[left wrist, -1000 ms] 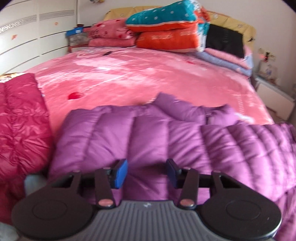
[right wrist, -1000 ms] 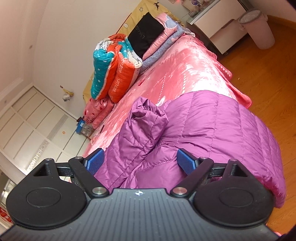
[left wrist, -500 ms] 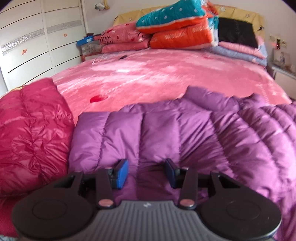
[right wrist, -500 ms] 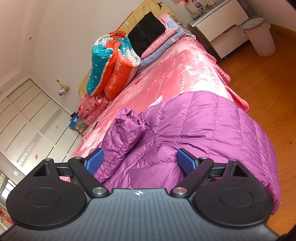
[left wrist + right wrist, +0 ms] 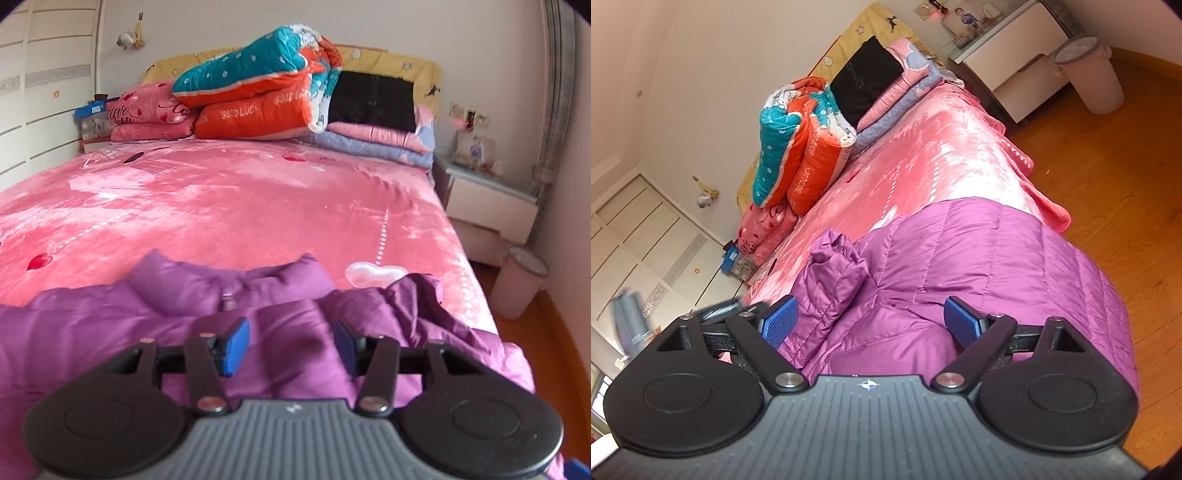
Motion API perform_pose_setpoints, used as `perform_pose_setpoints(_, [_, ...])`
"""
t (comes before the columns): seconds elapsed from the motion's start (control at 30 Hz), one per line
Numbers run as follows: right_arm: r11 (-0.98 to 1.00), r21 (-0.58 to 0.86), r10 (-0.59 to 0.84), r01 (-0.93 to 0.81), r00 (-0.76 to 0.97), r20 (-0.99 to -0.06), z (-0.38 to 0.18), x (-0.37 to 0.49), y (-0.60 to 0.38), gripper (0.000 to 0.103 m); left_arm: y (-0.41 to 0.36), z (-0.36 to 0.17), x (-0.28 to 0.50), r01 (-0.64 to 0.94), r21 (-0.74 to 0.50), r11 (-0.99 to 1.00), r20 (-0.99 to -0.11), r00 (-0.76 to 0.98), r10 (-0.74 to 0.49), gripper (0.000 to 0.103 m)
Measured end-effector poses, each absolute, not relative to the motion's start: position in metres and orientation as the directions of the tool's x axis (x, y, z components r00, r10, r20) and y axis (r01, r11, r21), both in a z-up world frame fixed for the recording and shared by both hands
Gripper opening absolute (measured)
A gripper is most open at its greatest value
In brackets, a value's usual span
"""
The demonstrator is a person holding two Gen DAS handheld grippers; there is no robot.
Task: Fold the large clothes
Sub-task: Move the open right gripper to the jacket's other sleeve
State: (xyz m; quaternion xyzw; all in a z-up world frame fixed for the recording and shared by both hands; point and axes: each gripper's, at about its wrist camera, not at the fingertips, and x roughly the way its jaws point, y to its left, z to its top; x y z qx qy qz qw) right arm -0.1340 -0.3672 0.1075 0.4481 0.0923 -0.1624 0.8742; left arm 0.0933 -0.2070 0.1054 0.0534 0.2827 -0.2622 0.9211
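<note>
A glossy purple quilted puffer jacket (image 5: 110, 325) lies across the near end of a bed covered by a shiny pink blanket with heart prints (image 5: 229, 206). Its padding is stitched into long channels, and the fabric is puffed and creased. In the left wrist view the stand-up collar (image 5: 207, 280) points toward the head of the bed, with a small metal zip pull (image 5: 228, 300) at its middle. In the right wrist view one part of the jacket is bunched into a rumpled lump (image 5: 831, 273) lying on the smoother quilted body (image 5: 979, 251), which reaches the bed's edge next to the wooden floor (image 5: 1126, 177).

The left gripper (image 5: 291, 341) hovers low over the jacket near the collar, its blue-padded jaws spread wide with nothing between them. The right gripper (image 5: 870, 323) is likewise spread wide above the jacket, holding nothing.
</note>
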Motion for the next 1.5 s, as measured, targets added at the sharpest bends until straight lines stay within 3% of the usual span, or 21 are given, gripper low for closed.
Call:
perform_pose_setpoints(0.33, [0.512,0.783,-0.187,0.352,0.936,-0.299,0.107,-0.137,-0.377,0.103,-0.244,0.057,0.055,0.596,0.113,0.795,-0.580,0.689,-0.435,0.054])
perform_pose_setpoints(0.53, [0.507,0.783,-0.189,0.362,0.932,-0.308,0.107,-0.138,-0.377,0.103,-0.240,0.038,0.052,0.586,0.112,0.803,-0.545,0.712,-0.444,0.055])
perform_pose_setpoints(0.73, [0.494,0.777,-0.218,0.389,0.921,-0.322,0.109,-0.144,-0.382,0.103,-0.242,0.061,0.046,0.585,0.129,0.800,-0.575,0.702,-0.420,0.056])
perform_pose_setpoints(0.9, [0.465,0.763,-0.284,0.448,0.892,-0.351,0.106,-0.163,-0.397,0.103,-0.208,0.097,0.003,0.584,0.096,0.806,-0.522,0.719,-0.459,0.057])
perform_pose_setpoints(1.2, [0.301,0.751,-0.307,0.588,0.805,-0.508,0.070,-0.197,-0.429,0.103,-0.139,0.108,-0.096,0.559,0.077,0.826,-0.515,0.731,-0.447,0.068])
perform_pose_setpoints(1.37, [0.127,0.826,-0.234,0.549,0.826,-0.513,0.038,-0.219,-0.436,0.103,-0.102,0.099,-0.133,0.527,0.031,0.849,-0.574,0.705,-0.417,0.069])
perform_pose_setpoints(1.5, [-0.059,0.859,-0.127,0.508,0.850,-0.511,0.000,-0.225,-0.430,0.103,-0.078,0.093,-0.155,0.511,0.040,0.858,-0.599,0.700,-0.389,0.076])
